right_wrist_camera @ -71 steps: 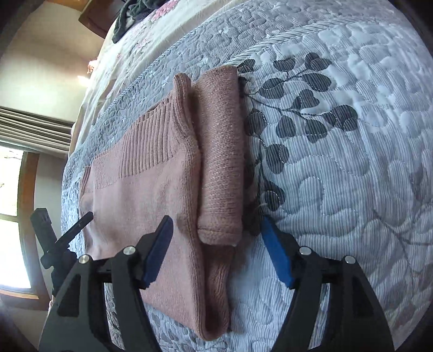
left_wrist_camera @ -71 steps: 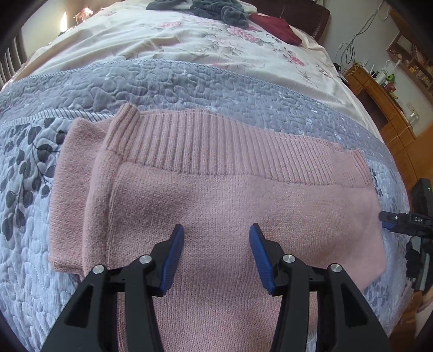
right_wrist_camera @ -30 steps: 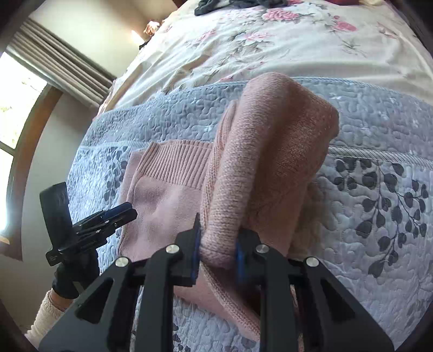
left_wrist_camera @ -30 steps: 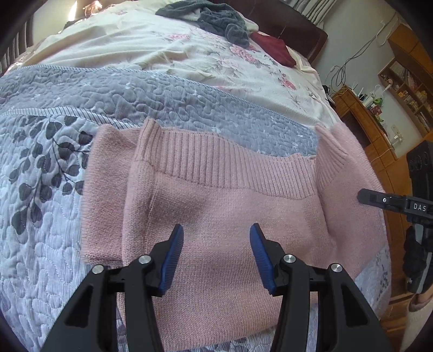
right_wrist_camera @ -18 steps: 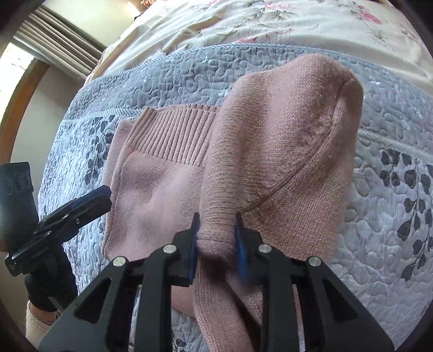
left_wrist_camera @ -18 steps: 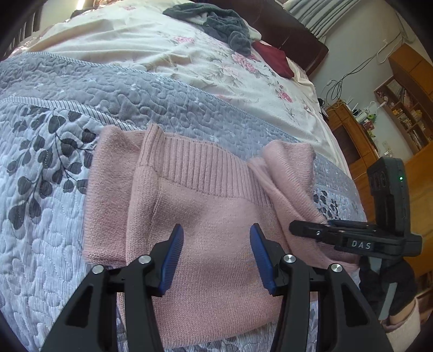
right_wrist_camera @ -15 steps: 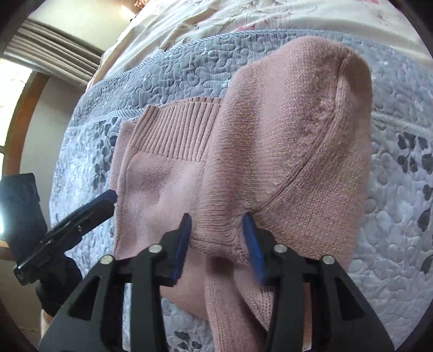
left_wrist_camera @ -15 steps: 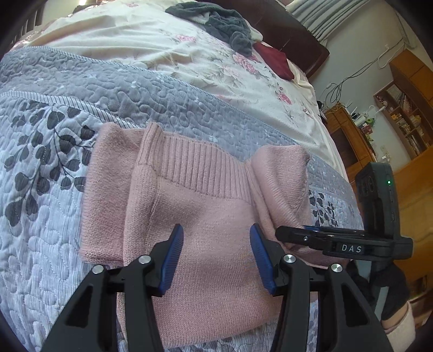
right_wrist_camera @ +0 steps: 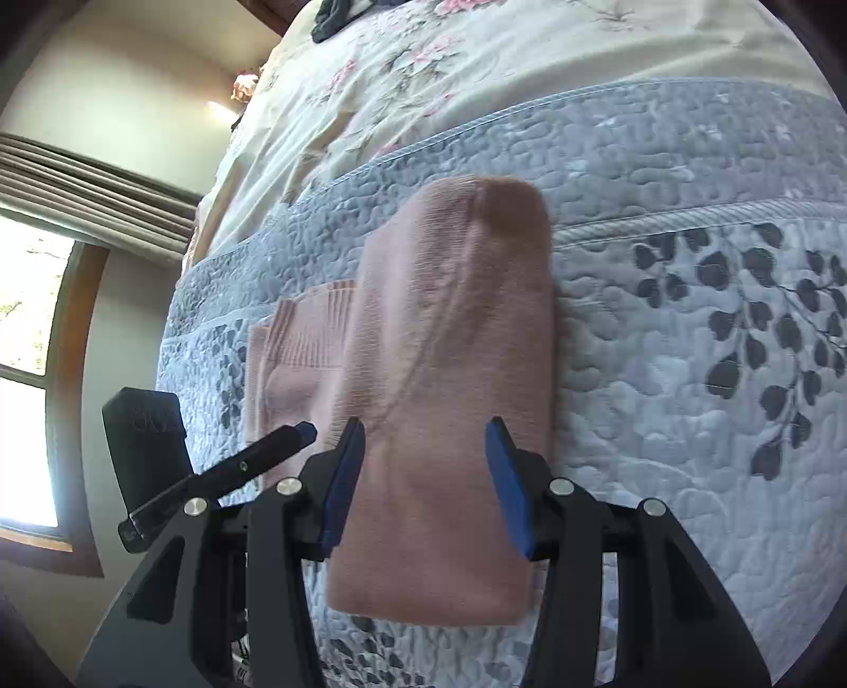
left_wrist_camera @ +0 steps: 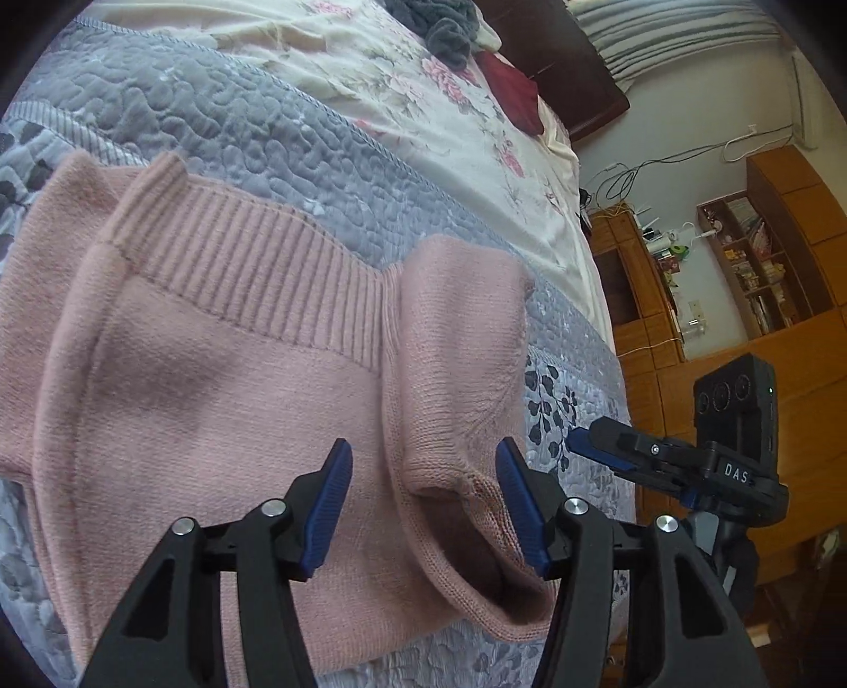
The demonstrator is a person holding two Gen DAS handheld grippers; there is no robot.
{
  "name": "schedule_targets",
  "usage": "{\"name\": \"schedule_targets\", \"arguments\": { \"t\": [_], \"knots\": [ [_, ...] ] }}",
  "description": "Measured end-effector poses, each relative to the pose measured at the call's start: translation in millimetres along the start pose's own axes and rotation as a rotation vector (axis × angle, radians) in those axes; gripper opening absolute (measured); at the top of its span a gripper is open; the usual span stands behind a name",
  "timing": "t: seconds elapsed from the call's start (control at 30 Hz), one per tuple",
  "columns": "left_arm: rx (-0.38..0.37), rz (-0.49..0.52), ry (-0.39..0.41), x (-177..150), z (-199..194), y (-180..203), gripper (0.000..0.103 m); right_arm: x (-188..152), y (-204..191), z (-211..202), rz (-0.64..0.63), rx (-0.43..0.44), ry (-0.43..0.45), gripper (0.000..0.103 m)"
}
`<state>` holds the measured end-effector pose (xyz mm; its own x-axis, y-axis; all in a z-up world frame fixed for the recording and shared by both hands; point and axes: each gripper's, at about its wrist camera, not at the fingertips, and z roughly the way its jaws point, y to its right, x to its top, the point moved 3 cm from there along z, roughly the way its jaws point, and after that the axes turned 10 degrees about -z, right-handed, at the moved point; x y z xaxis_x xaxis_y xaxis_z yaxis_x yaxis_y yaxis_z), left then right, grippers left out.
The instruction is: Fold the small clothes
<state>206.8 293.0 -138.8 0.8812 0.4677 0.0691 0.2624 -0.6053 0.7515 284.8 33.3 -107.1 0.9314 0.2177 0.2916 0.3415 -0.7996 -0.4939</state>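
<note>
A pink knitted sweater [left_wrist_camera: 222, 381] lies flat on the grey quilted bedspread [left_wrist_camera: 222, 132], its ribbed hem toward the headboard. Its right side is folded over onto the body as a thick flap [left_wrist_camera: 455, 338]; the same flap [right_wrist_camera: 455, 370] fills the middle of the right wrist view. My left gripper [left_wrist_camera: 423, 503] hovers open just above the sweater, over the flap's inner edge. My right gripper [right_wrist_camera: 423, 481] is open too, its blue pads either side of the flap without pinching it. The right gripper [left_wrist_camera: 635, 455] also shows at the bed's right edge in the left wrist view.
A floral sheet [left_wrist_camera: 402, 95] covers the far half of the bed, with dark grey clothes [left_wrist_camera: 439, 21] and a dark red garment [left_wrist_camera: 513, 90] near the headboard. Wooden cabinets and shelves [left_wrist_camera: 757, 275] stand to the right. A window [right_wrist_camera: 26, 370] with curtains is on the left.
My right gripper carried the sweater's right side over onto the body, then opened and let it go. The flap now lies folded. My left gripper stayed open and drifted toward the flap.
</note>
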Motion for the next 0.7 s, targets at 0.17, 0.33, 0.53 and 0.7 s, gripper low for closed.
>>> {"name": "schedule_targets", "arguments": {
  "t": [0.17,0.33,0.53,0.7],
  "knots": [
    [-0.001,-0.072,-0.049,0.8,32.4,-6.2,0.057,-34.0,47.4,-8.4,0.043,-0.008,0.000,0.049],
    [-0.057,-0.138,-0.064,0.7,48.3,-8.1,0.057,-64.7,74.0,6.1,0.078,0.000,-0.016,0.049],
    [-0.033,-0.104,-0.068,-0.9,58.4,4.8,0.039,-83.9,80.9,27.9,0.084,-0.011,-0.039,0.049],
    [-0.065,-0.072,-0.022,-3.0,52.1,18.7,0.021,-90.9,77.3,35.9,0.091,0.003,-0.034,0.049]
  ]
}}
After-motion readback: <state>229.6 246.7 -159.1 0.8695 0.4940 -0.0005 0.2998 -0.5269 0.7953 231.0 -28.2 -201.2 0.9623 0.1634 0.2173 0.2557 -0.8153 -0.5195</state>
